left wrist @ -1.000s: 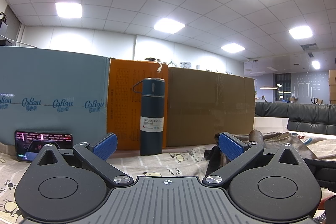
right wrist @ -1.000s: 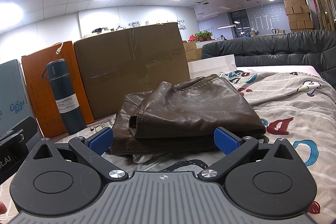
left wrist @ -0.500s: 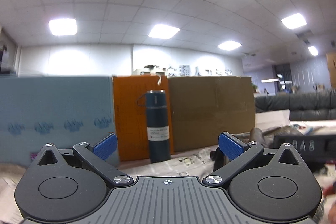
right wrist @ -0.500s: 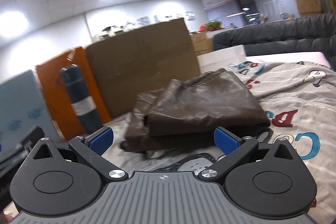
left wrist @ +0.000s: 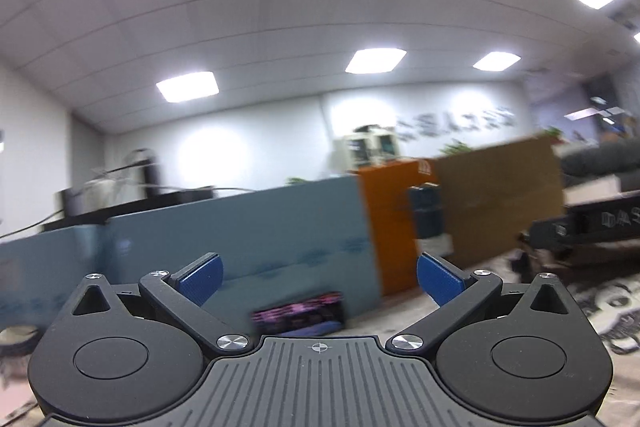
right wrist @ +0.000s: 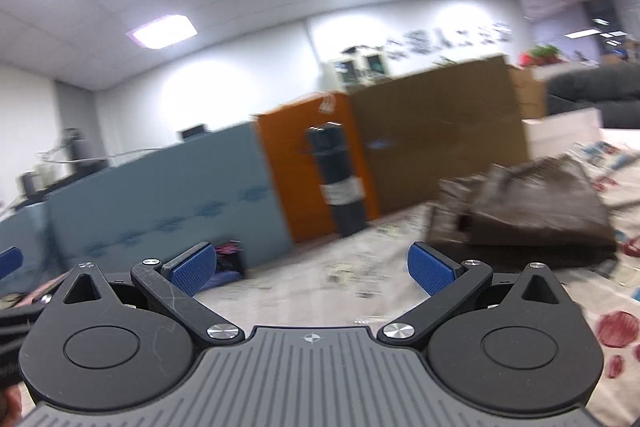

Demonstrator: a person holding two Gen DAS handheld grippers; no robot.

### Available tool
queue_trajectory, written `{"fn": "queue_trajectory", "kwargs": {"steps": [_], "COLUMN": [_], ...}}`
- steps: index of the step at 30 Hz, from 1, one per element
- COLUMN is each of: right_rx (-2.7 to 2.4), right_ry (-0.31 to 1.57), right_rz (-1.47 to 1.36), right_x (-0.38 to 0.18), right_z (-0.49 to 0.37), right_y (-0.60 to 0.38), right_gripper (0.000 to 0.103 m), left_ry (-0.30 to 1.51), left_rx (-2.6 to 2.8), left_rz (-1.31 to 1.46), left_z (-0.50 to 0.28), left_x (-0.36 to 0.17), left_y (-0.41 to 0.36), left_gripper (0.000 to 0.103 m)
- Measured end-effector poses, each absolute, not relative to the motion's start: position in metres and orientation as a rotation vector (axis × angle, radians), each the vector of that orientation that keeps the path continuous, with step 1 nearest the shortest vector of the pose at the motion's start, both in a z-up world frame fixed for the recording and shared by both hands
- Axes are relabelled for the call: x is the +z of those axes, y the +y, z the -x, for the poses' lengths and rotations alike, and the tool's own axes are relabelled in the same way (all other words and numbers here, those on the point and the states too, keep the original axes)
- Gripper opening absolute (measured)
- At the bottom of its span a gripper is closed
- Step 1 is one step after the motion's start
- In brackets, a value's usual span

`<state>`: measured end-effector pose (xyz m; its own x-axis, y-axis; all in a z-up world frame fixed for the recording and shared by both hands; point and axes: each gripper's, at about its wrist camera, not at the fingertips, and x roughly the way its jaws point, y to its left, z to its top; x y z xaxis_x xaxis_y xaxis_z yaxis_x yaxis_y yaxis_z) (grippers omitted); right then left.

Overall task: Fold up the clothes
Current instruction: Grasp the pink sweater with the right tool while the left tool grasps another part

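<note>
Right wrist view showed the brown jacket (right wrist: 524, 211) lying folded on the printed sheet (right wrist: 360, 279), far to the right. A tall bottle (right wrist: 340, 183) stood to its left, in front of an orange box (right wrist: 296, 163). A wide swing could knock the bottle over, because both views were blurry and pointed away from the jacket. The right hand-held gripper (right wrist: 312, 265) was wide open, holding nothing and touching nothing. The left hand-held gripper (left wrist: 318, 277) was wide open too, and empty. A phone (left wrist: 298, 317) lay just past it.
</note>
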<state>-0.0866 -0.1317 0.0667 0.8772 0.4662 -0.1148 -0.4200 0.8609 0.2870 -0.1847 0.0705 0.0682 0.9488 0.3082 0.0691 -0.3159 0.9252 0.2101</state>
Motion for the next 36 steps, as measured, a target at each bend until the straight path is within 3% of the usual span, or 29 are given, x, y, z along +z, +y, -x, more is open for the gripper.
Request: {"fn": "queue_trajectory", "kwargs": {"steps": [11, 17, 31, 34, 36], "right_rx": [0.802, 0.982, 1.339, 1.341, 1.301], "right_ry": [0.113, 0.100, 0.158, 0.175, 0.191], "right_rz": [-0.087, 0.063, 0.326, 0.368, 0.403], "right_x": [0.084, 0.074, 0.029, 0.016, 0.006], "right_z": [0.113, 0.102, 0.118, 0.117, 0.113], "right_y": [-0.021, 0.069, 0.256, 0.285, 0.300], "right_gripper": [0.103, 0.101, 0.097, 0.086, 0.053], "left_ry": [-0.071, -0.130, -0.354, -0.362, -0.352], "left_rx": [0.505, 0.616, 0.481, 0.504, 0.528], "left_rz": [0.016, 0.312, 0.988, 1.009, 1.017], "left_z": [0.243, 0.277, 0.281, 0.282, 0.283], "left_x": [0.076, 0.069, -0.004, -0.018, -0.023], "left_y": [0.178, 0.273, 0.402, 0.410, 0.413], "left_gripper": [0.103, 0.103, 0.102, 0.102, 0.102]}}
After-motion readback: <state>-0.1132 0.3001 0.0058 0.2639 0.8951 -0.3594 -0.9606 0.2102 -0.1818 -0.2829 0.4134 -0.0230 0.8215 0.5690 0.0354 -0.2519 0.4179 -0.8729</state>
